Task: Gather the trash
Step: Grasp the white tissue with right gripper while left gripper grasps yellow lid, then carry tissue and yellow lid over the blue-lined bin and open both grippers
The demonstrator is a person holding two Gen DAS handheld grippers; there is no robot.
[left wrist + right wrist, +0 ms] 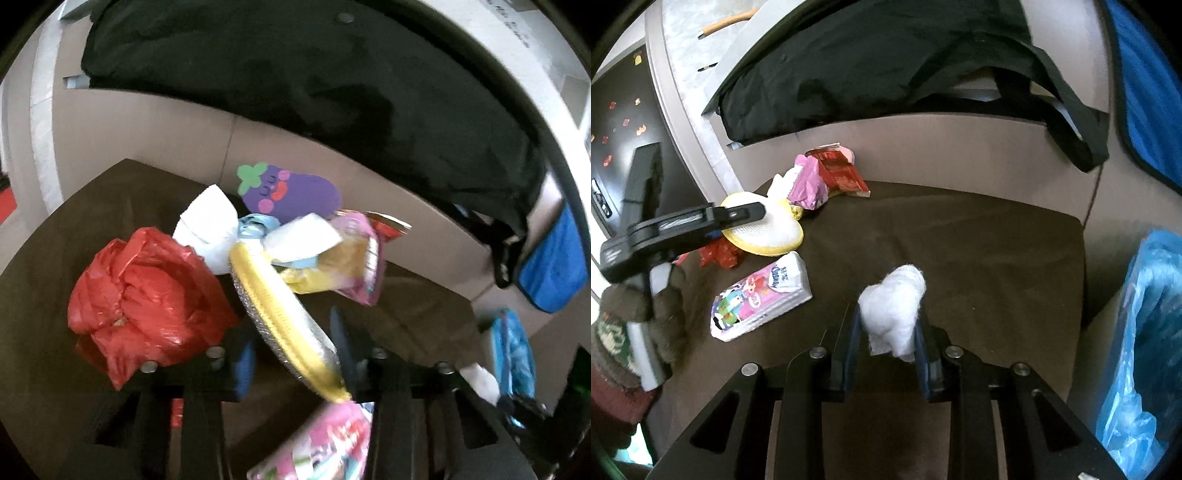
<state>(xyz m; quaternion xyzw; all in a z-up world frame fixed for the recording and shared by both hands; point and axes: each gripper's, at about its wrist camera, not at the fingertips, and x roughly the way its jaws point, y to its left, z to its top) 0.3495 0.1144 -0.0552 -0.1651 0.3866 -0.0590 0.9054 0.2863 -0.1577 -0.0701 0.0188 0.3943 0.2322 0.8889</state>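
both views are dim and soft, lit by flat indoor light with no hard shadows. fisheye bending curves every straight edge, and black vignette fills the corners. in the left wrist view motion blur smears the yellow pad (284, 314) and the pink pack (325, 443) near the bottom; the red bag (147, 302) shows small glossy highlights. the right wrist view is sharper in the middle, where the white wad (894, 306) is nearly blown out. the black cloth (868, 66) holds almost no detail. the blue bag (1145, 350) at the right edge is smeared.
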